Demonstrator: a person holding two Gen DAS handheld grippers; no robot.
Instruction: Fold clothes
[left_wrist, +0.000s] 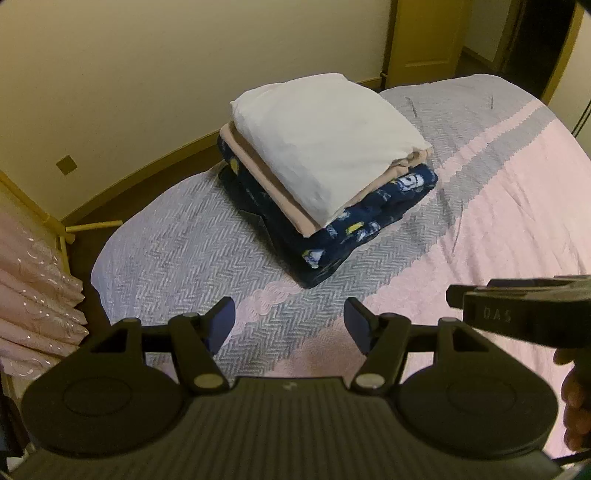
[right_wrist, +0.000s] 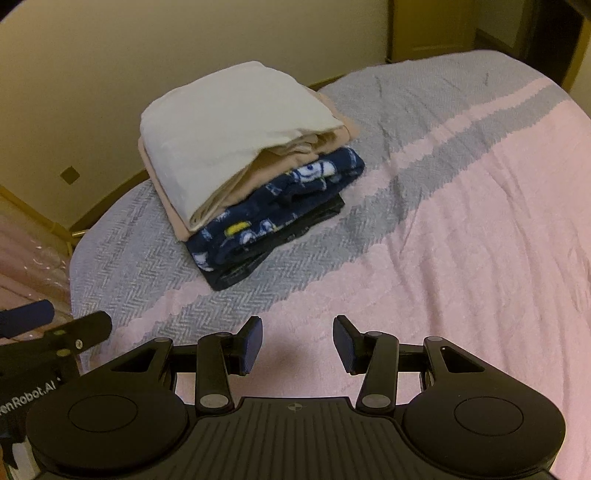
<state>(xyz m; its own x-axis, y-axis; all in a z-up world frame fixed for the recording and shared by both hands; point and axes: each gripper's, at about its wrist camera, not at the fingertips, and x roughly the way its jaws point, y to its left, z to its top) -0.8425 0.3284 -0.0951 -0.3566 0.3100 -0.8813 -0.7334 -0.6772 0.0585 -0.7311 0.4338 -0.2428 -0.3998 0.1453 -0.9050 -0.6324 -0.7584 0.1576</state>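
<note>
Left gripper (left_wrist: 290, 325): spread wide, nothing held; it is poised above the bed (left_wrist: 166, 251), with the stack (left_wrist: 325, 173) ahead of it and slightly to its right.
Right gripper (right_wrist: 297, 345): also spread and empty, held over the pink part of the bed; the stack lies ahead and to its left, well apart from the fingers.
Stack: four folded pieces are seen, one on another: a white piece (left_wrist: 325, 144) on top, a beige piece (left_wrist: 273, 181) under it, a navy printed piece (left_wrist: 369, 210) below that, and a dark piece (right_wrist: 273, 247) at the bottom.
Progress: judged nearly or fully done, since no loose garment is seen in either view.
Step in hand: most likely a final tidy of the stack, or a retreat from it.
How to do it well: if the stack is squared, it is best pressed from both sides at once, low on the navy piece, so the top pieces are not slid off. The open edges facing the right gripper should be pushed, not pinched.
Risk: the white piece bulges and gapes on that side; a one-sided nudge could unfold it.
Materials: the white piece looks thin and smooth; the navy one thick and fleecy, with pale and yellow motifs.
Bed: a soft cover in grey herringbone weave with pink scalloped bands; it will give under pressure.
</note>
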